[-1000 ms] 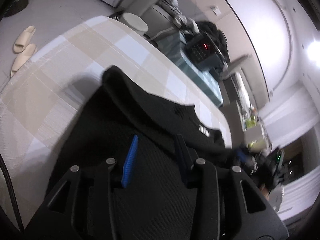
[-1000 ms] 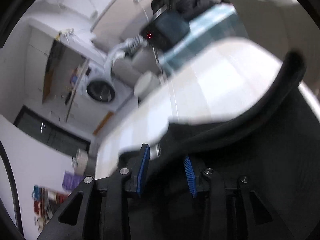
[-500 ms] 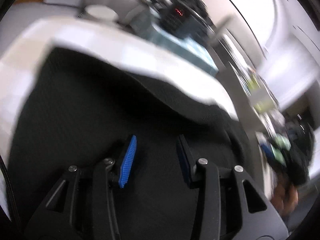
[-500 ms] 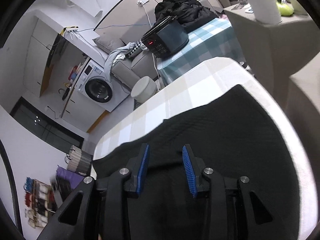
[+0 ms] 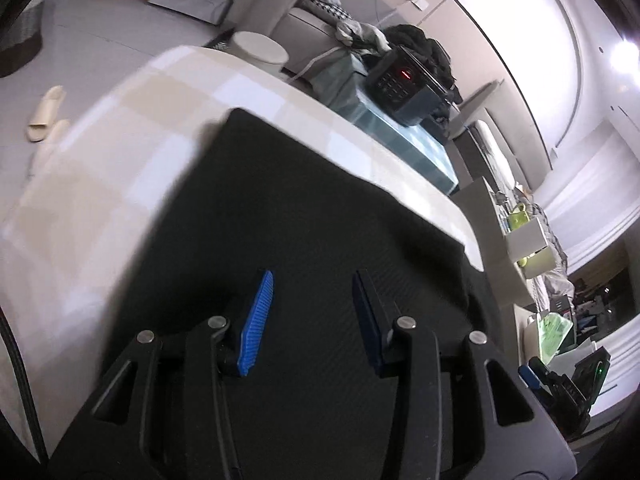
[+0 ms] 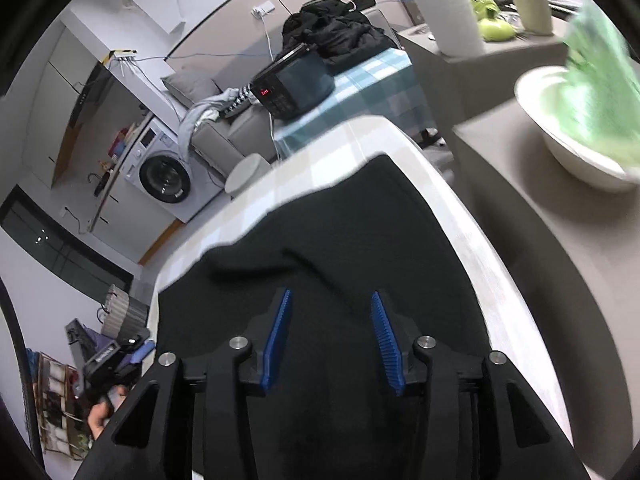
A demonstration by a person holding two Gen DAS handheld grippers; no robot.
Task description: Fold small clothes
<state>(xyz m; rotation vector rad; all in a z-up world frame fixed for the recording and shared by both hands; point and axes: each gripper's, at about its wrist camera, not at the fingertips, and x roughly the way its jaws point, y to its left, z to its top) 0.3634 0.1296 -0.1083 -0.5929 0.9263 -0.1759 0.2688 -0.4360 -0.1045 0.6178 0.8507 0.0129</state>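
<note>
So there's a black garment (image 5: 304, 216) spread out flat on the counter (image 5: 132, 128), which has a pale checked cloth on it. In the left wrist view the garment fills the middle and lower part of the frame, with one corner reaching toward the upper middle and its far edge running diagonally down to the right. The left gripper (image 5: 310, 320) sits right over the fabric at the bottom centre, jaws released with a clear gap between the blue pads, nothing pinched in there.

Same deal in the right wrist view: the right gripper (image 6: 330, 338) is at the bottom centre above the black garment (image 6: 360, 232), jaws spread apart and holding nothing. There's a soft fold or ridge in the fabric just above the pads, a bit blurry. The counter (image 6: 472, 232) edge curves down the right side of the garment.

Background stuff: a washing machine (image 6: 166, 178) at middle left, a dark appliance with a red display (image 6: 294, 86) sitting on a blue checked cloth near the top centre, a pile of dark clothes (image 6: 332, 30) behind it, and a white bowl (image 6: 576, 156) with something green in it on the right. In the left view a pair of pale slippers (image 5: 46, 114) lies on the floor at the left edge. The other gripper shows at lower left of the right view, and at lower right of the left view.
</note>
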